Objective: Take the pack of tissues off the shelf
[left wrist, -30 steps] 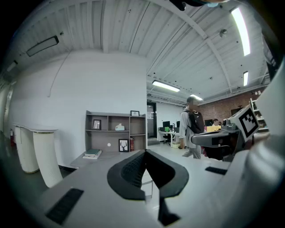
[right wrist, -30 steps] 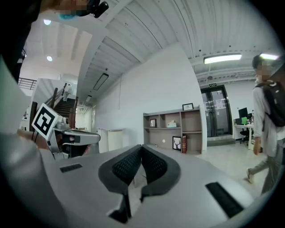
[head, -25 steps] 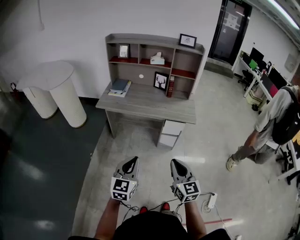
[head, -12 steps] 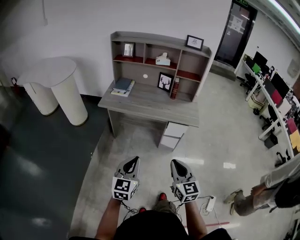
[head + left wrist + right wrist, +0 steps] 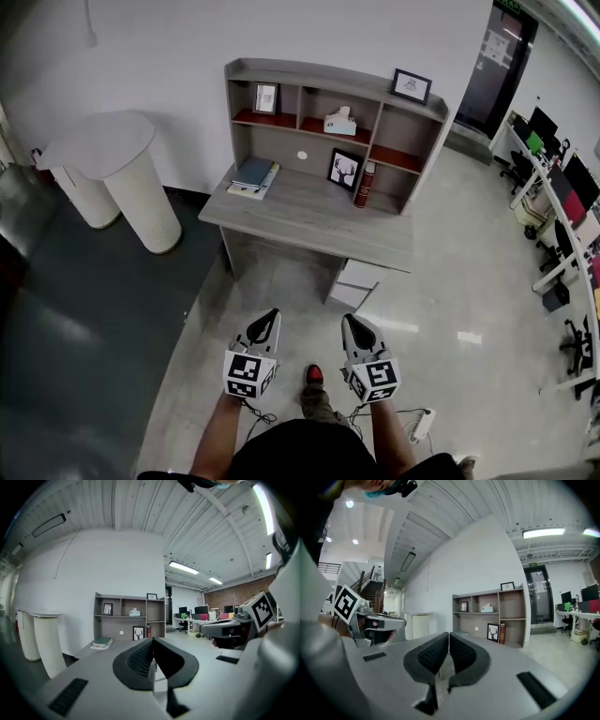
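Note:
The pack of tissues (image 5: 340,121) is a pale box with a tissue sticking up, on the middle upper shelf of the grey desk hutch (image 5: 427,105). It also shows small in the left gripper view (image 5: 134,612) and the right gripper view (image 5: 487,608). My left gripper (image 5: 270,319) and right gripper (image 5: 350,322) are held side by side low in the head view, well short of the desk, both shut with nothing between the jaws. In the gripper views the left gripper (image 5: 152,641) and the right gripper (image 5: 448,634) point toward the hutch.
The desk (image 5: 309,217) carries stacked books (image 5: 253,174), a deer picture (image 5: 346,169), a red book (image 5: 365,185) and framed photos (image 5: 265,97). A white round column table (image 5: 112,169) stands left. Office desks and chairs (image 5: 562,187) line the right. A power strip (image 5: 421,424) lies on the floor.
The view has shifted toward the desk and right; the person walking at the right has left the picture. Both grippers stay shut and side by side.

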Action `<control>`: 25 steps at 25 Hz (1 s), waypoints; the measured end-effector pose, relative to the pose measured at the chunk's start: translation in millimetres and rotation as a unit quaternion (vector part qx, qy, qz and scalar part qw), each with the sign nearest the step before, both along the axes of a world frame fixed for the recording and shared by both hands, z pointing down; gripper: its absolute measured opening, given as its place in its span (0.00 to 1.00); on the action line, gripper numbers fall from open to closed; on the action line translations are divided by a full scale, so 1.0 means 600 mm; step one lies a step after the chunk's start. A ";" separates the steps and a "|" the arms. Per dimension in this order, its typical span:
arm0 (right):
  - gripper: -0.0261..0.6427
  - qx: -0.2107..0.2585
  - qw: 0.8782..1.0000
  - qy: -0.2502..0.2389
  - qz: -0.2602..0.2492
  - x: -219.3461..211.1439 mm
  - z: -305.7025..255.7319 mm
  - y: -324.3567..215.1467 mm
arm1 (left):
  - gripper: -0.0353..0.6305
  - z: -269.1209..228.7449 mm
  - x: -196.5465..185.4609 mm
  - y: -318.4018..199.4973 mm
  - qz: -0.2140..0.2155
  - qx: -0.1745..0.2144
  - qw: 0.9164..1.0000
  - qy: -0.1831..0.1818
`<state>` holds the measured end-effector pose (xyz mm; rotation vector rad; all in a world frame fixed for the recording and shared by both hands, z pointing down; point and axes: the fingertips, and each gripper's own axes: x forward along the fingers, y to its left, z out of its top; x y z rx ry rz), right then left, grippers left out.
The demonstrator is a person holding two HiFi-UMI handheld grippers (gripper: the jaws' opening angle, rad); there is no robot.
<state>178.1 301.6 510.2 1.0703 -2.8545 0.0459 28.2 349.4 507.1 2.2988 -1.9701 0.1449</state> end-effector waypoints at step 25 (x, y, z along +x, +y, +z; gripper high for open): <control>0.08 -0.005 0.999 -0.015 -0.046 -0.021 0.012 -0.452 | 0.06 -0.009 0.013 -0.440 -0.023 -0.008 1.000 -0.020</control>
